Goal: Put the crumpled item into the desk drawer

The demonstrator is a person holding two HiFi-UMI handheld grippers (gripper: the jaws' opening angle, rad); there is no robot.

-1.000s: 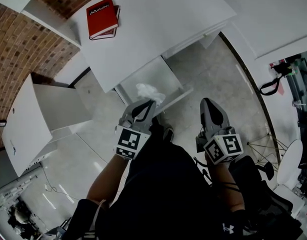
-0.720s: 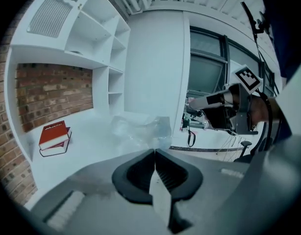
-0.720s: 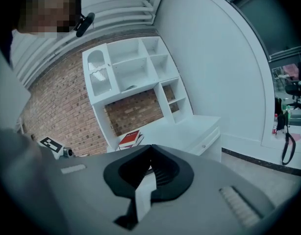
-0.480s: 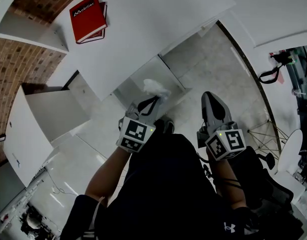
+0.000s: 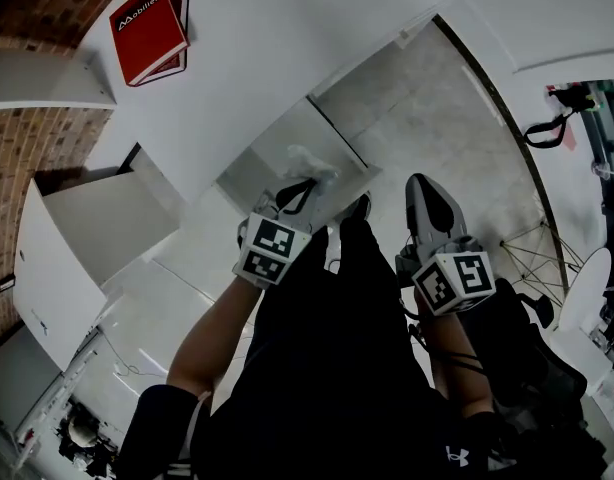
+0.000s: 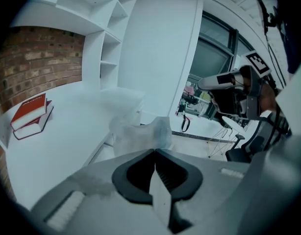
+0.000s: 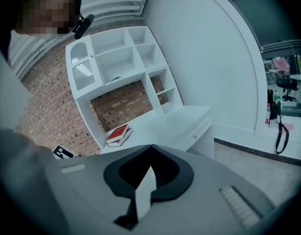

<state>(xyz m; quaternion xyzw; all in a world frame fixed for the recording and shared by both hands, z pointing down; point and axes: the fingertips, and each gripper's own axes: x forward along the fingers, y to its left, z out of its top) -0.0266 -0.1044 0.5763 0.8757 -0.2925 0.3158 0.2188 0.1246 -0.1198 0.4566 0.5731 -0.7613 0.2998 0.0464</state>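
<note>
Left tool (image 5: pixel 308 181) has edged over drawer (image 5: pixel 275 144), crumpled item (image 5: pixel 309 160) pinched at its tips.

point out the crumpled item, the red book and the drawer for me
crumpled item (image 5: pixel 309 160): head view, middle of the white wad
red book (image 5: pixel 147 30): head view, centre of its red cover
drawer (image 5: pixel 272 146): head view, bare patch of its floor

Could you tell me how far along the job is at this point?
Done: the desk drawer stands open. In hand: the left gripper is shut on the crumpled item, which shows over the drawer in the head view. Left: lowering it in and letting go. The right gripper is shut, empty.
</note>
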